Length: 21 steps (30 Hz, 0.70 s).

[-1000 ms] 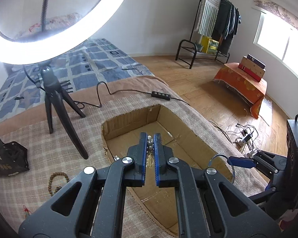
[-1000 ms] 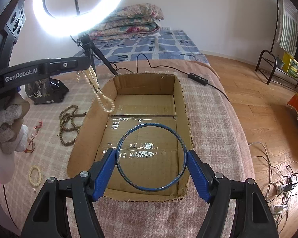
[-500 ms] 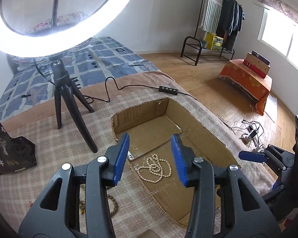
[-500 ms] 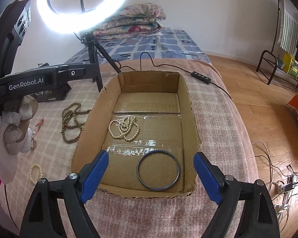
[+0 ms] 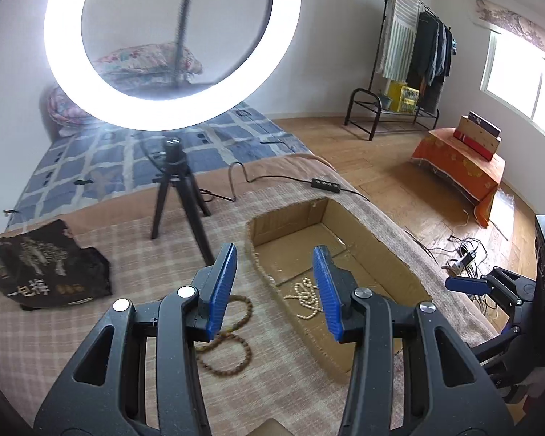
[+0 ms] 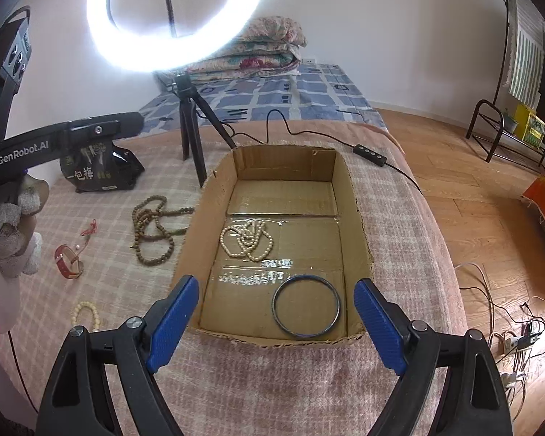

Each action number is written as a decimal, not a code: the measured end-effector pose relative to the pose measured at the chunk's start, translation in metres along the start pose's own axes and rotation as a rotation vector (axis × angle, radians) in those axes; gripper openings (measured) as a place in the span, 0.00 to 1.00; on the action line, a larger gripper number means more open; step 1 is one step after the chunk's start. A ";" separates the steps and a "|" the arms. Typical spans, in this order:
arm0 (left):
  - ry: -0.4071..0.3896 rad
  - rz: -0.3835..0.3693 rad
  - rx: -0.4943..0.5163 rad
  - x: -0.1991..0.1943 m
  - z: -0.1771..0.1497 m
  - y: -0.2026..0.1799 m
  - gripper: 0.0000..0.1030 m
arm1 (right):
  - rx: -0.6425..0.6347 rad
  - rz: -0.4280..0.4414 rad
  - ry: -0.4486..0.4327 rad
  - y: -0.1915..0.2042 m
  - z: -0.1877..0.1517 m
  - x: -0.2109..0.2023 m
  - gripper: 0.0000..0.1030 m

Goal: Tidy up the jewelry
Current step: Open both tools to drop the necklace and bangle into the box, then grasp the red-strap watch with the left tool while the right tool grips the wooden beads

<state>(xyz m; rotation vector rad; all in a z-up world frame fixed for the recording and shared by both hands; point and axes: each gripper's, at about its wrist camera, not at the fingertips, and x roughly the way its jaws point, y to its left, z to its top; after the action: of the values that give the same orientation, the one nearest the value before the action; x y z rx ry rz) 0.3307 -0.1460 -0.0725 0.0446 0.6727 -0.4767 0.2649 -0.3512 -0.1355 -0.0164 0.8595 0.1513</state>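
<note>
both grippers, left gripper point(image 5: 274, 287) and right gripper point(image 6: 276, 323), gape wide, holding nothing; inside the cardboard box point(image 6: 359, 225) lie a pearl necklace point(image 6: 247, 239) and (seemingly dark metal) bangle point(image 6: 306, 306).

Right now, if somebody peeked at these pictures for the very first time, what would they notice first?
Probably the glowing ring light on its black tripod at the far side of the blanket. Next, the open cardboard box in the middle, with a pearl necklace heaped inside and a dark bangle lying flat near its front wall. Left of the box, brown beads sprawl on the blanket.
</note>
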 end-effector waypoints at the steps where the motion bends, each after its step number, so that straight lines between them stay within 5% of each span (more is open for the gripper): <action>1: -0.008 0.010 -0.002 -0.007 0.000 0.004 0.43 | -0.005 0.001 -0.002 0.004 0.000 -0.003 0.86; 10: -0.066 0.106 -0.024 -0.081 -0.014 0.045 0.68 | -0.053 0.004 -0.037 0.039 0.004 -0.029 0.96; 21: -0.052 0.252 -0.055 -0.140 -0.068 0.100 0.68 | -0.092 0.038 -0.044 0.074 0.010 -0.033 0.96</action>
<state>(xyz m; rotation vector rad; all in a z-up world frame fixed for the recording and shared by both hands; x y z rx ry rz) 0.2397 0.0139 -0.0516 0.0636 0.6193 -0.2161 0.2411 -0.2811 -0.1005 -0.0822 0.8085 0.2260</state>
